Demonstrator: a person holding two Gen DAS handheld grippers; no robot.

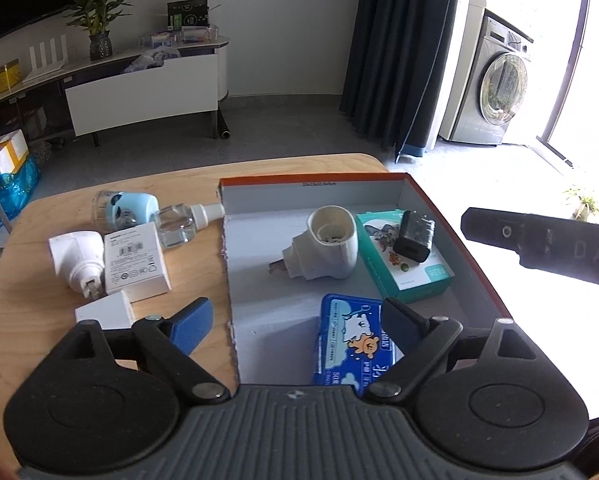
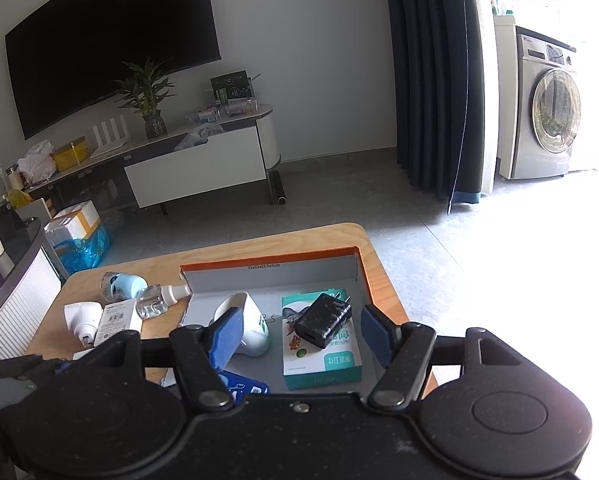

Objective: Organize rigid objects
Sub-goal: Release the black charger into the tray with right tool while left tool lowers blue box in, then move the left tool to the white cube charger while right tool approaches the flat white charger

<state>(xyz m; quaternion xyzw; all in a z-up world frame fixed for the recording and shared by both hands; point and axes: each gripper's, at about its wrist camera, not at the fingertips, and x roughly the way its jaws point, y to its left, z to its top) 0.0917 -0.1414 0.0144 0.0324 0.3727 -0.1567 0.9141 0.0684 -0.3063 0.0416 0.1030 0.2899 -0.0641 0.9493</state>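
Note:
An orange-rimmed cardboard box (image 1: 311, 179) (image 2: 267, 258) sits on the right half of a wooden table (image 1: 39, 232). Inside lie a white plug-in device (image 1: 331, 244) (image 2: 251, 328), a teal carton (image 1: 415, 276) (image 2: 319, 356) with a black charger (image 1: 413, 236) (image 2: 323, 320) resting on it, and a blue cartoon-printed box (image 1: 351, 344). My left gripper (image 1: 295, 316) stands open above the blue box without touching it. My right gripper (image 2: 301, 330) is open too, hovering over the charger and teal carton, holding nothing.
Left of the box on the table lie a light blue vaporizer (image 1: 127, 208), a clear bottle (image 1: 183, 222), a white plug (image 1: 75, 256), a white labelled carton (image 1: 135, 256) and a small white block (image 1: 105, 312). Beyond are a TV stand (image 2: 195, 168), a dark curtain (image 2: 431, 80) and a washing machine (image 2: 547, 112).

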